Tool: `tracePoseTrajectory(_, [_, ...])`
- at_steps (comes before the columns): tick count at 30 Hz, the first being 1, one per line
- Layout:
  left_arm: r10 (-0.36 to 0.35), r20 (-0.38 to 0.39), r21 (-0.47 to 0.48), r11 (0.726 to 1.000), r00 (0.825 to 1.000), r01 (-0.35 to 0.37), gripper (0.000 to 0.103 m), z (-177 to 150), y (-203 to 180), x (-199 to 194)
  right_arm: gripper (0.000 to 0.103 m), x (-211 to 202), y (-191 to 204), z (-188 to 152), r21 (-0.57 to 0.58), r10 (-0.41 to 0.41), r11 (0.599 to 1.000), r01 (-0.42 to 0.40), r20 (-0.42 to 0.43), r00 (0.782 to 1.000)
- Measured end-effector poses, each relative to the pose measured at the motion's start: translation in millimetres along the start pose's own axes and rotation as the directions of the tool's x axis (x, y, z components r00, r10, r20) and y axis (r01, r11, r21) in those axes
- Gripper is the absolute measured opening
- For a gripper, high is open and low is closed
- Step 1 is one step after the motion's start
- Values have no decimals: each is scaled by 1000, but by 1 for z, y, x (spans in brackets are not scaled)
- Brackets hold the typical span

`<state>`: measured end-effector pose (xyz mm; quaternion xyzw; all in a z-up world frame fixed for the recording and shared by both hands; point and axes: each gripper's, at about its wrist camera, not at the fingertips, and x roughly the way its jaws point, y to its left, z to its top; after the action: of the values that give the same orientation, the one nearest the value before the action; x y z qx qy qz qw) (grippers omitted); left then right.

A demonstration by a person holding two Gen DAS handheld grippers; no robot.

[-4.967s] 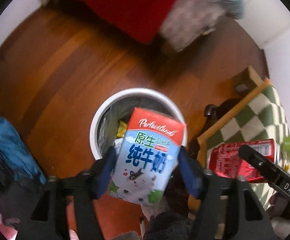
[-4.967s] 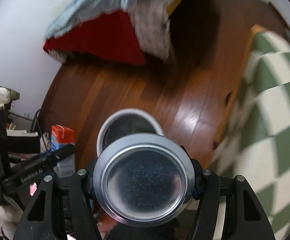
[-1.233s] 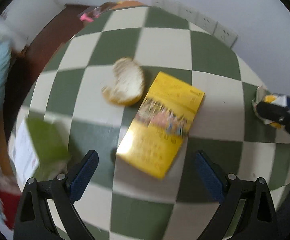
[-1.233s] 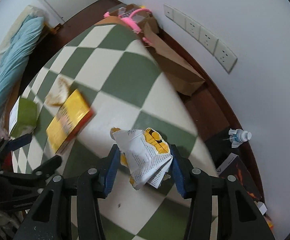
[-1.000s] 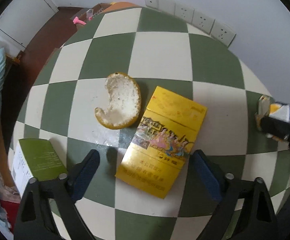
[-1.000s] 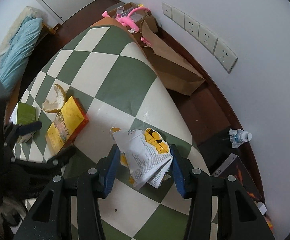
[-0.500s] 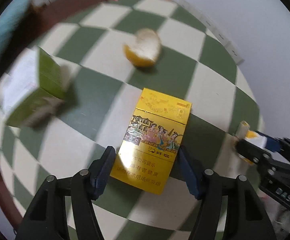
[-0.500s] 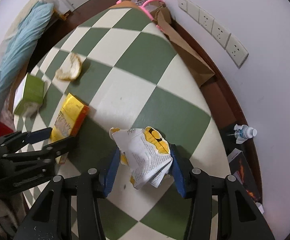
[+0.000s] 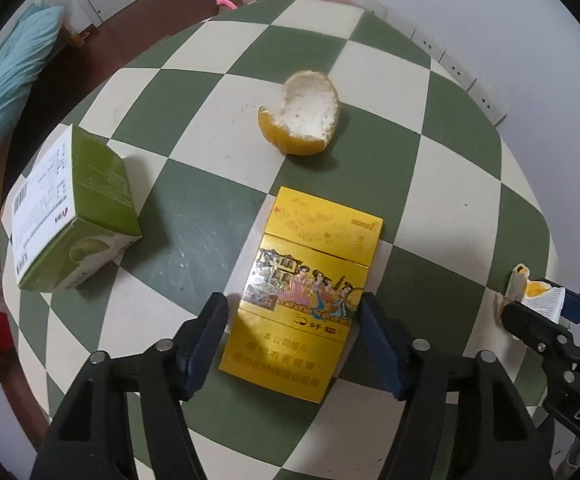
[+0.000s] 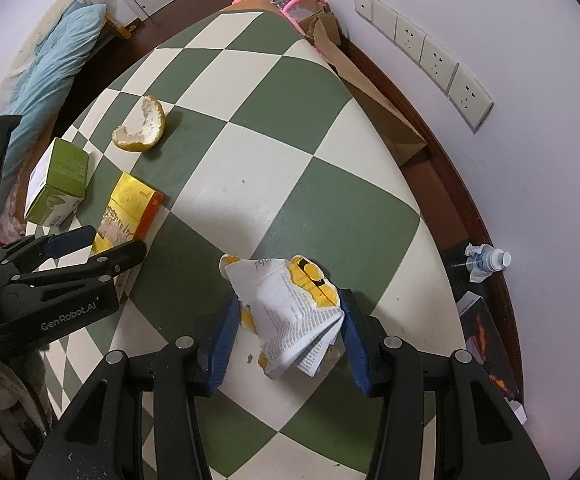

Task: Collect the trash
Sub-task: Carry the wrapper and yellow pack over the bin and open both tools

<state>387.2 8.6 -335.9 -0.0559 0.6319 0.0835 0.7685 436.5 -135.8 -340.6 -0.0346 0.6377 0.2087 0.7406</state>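
On the green-and-cream checked table (image 9: 450, 208) lies a flat yellow box (image 9: 306, 288), also seen in the right wrist view (image 10: 129, 208). My left gripper (image 9: 292, 300) points down over it and its jaws are closing. The box is between them, the right pad touches its edge, and a thin gap shows on the left. My right gripper (image 10: 287, 304) is shut on a crumpled white and yellow wrapper (image 10: 290, 300). It holds the wrapper just over the table near the right edge. An orange peel (image 9: 302, 120) and a green carton (image 9: 73, 216) lie beyond the yellow box.
The table (image 10: 290, 120) stands close to a white wall with sockets (image 10: 422, 52). A brown paper bag (image 10: 374, 108), a water bottle (image 10: 486, 260) and a dark box (image 10: 482, 328) sit on the floor between them. Blue bedding (image 10: 49, 52) lies at the far left.
My left gripper came down over the yellow box, rolled, and narrowed its jaws around it. My right gripper slid a little across the table with the wrapper, then stayed still.
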Motion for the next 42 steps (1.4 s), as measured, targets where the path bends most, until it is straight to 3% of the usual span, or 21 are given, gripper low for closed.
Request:
tracePoseTrajectory(12, [44, 50, -54, 998, 998, -41, 58, -36, -7, -17, 51, 2, 6, -1, -27, -40, 999, 41, 5, 999])
tracePoseTrajectory(19, [45, 180, -138, 990, 983, -20, 58, -75, 9, -87, 51, -16, 13, -9, -31, -17, 999, 18, 44, 999])
tracePoseTrajectory(26, [80, 328, -244, 970, 941, 3, 57, -101, 72, -168, 51, -66, 46, -26, -96, 26, 995, -14, 128, 991])
tracePoseTrajectory(32, [150, 404, -343, 939, 903, -3, 57, -149, 134, -221, 51, -113, 103, -40, -171, 105, 983, -71, 200, 974])
tracePoseTrajectory(37, [232, 417, -449, 893, 879, -22, 57, -199, 197, -248, 51, -137, 168, -57, -254, 188, 958, -130, 221, 957])
tracePoseTrajectory(42, [306, 374, -569, 821, 875, -44, 57, -262, 268, -258, 51, -141, 258, -86, -370, 288, 906, -208, 175, 941])
